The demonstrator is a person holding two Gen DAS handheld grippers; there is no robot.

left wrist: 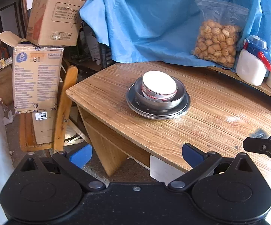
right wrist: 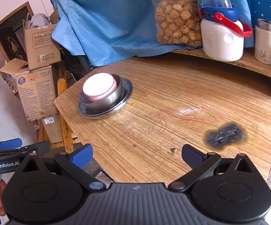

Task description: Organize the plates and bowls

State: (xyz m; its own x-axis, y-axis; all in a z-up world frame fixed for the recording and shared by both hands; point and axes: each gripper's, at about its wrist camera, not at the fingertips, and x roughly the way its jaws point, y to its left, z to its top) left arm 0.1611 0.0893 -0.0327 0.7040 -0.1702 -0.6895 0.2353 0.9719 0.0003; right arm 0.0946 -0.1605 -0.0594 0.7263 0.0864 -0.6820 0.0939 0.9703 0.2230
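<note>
We hold both grippers back at the near edge of the tabletop, well apart from the dishes, and neither carries anything: the left gripper has its jaws spread wide with nothing between the blue pads, and the right gripper stands open and empty in the same way. The task's things sit together in one nested stack toward the far left part of the tabletop: a white bowl with a red band rests inside a steel bowl, and that stands on steel plates, which look like two stacked together, though we cannot count them for certain. Largest at the bottom and smallest on top is the stable order, so the stack sits level and takes little room. We judge the organizing to be at or near its end, since no loose plate or bowl shows elsewhere on the wood. On the raised shelf behind, a bag of snacks, a white jug with a blue lid and a white flask stand clear of the work. A dark burn mark scars the wood near our right gripper.
</note>
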